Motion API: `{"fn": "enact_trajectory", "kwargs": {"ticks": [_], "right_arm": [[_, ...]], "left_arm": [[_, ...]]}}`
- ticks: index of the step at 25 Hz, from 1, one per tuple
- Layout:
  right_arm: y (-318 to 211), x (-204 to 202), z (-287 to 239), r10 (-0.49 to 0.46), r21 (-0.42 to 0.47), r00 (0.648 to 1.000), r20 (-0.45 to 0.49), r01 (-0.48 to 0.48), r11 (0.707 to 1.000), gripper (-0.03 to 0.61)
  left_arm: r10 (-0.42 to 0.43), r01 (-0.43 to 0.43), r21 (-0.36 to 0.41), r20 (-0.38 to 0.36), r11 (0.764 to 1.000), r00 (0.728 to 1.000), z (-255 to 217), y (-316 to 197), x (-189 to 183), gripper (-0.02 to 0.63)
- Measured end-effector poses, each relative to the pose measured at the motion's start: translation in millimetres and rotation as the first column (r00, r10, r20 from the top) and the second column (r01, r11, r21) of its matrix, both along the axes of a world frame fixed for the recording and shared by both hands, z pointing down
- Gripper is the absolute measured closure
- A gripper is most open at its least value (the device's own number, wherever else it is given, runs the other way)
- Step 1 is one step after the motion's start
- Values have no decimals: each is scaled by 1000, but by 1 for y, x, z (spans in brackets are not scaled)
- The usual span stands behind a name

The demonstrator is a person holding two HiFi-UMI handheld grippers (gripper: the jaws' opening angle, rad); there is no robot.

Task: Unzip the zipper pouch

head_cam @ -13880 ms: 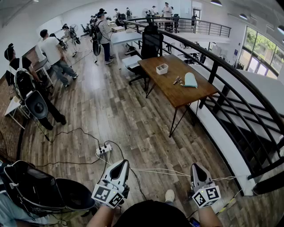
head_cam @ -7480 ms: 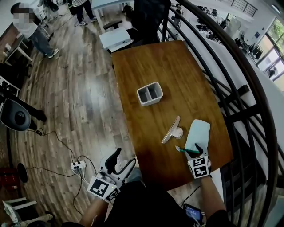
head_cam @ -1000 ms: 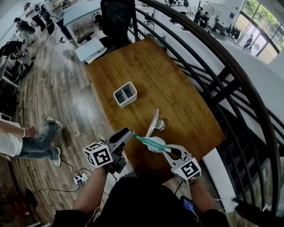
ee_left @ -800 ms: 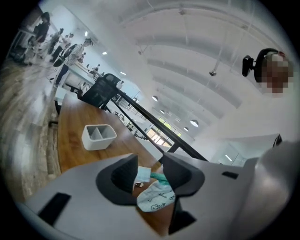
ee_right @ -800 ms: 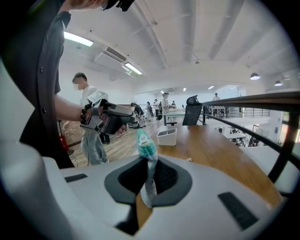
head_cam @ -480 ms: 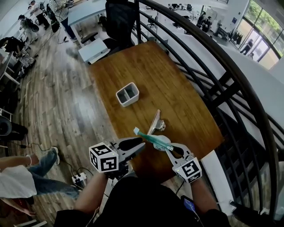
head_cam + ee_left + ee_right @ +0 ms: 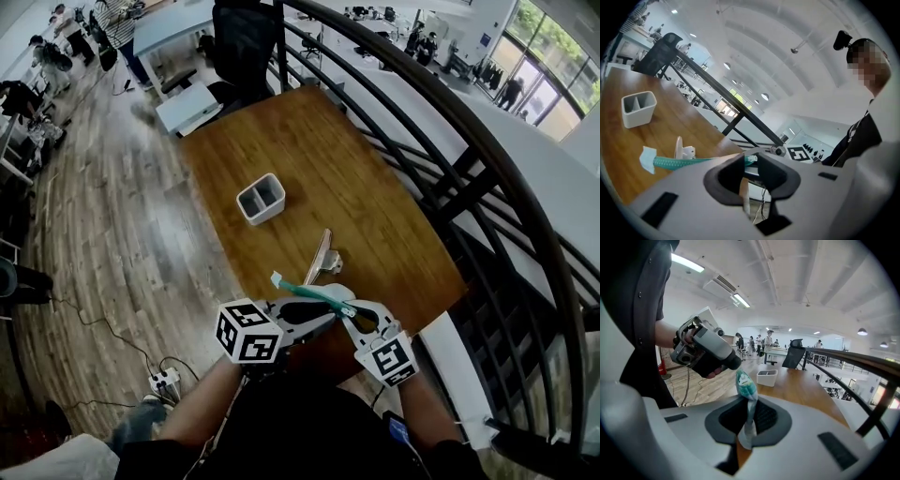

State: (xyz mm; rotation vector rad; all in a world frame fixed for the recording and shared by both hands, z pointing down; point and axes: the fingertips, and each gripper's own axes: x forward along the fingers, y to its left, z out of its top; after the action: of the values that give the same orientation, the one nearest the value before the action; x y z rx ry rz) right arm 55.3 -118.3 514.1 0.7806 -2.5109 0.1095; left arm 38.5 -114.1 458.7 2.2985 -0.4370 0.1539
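- While the right gripper (image 7: 749,403) is clenched on the zipper pouch (image 7: 309,292), the pouch is held off the surface (image 7: 375,187), over its near end. In the head view its teal band stretches out to the left.
- In the right gripper view the pouch stands upright between the jaws, with its teal top rising past them.
- The left gripper (image 7: 751,158) reaches in from the left and points across at the right gripper.
- Its jaws have just been closing and now stand narrowly apart. The end of the pouch's teal band sits at their tips, but the pads do not visibly press on it.
- Just beyond the pouch, a slim pale piece with a white base (image 7: 323,258) lies on the surface.
- Farther off, toward the surface's left side, a white two-compartment box (image 7: 261,199) stands upright, well apart from the pouch.
- A black railing (image 7: 450,141) runs along the right side, a black office chair (image 7: 246,37) stands at the far end, and a wooden floor (image 7: 112,234) lies to the left.
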Motion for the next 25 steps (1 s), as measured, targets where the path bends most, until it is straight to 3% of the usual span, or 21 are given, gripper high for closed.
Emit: {"fn": "enact_trajectory", "kwargs": {"ticks": [6,12,17,25], "right_arm": [[1,-4,2,14,2,999,-39,-14,1000,577],[2,-7,3,13,12,997,-79,-12,1000,577],[2,-11,3,16,24,991,-135,-13,1000,577],[11,-30,3,-56,43,984,-170,65,997,578]], "left_arm": [[31,-30,-25,40,999,999,10,2,10,520],[57,-54,-64,36,996,998,13,0,9,509],[98,-95,-62,56,994,994,13,3,10,440],[111,-106,-61,94,993,989,21,1,8,423]]}}
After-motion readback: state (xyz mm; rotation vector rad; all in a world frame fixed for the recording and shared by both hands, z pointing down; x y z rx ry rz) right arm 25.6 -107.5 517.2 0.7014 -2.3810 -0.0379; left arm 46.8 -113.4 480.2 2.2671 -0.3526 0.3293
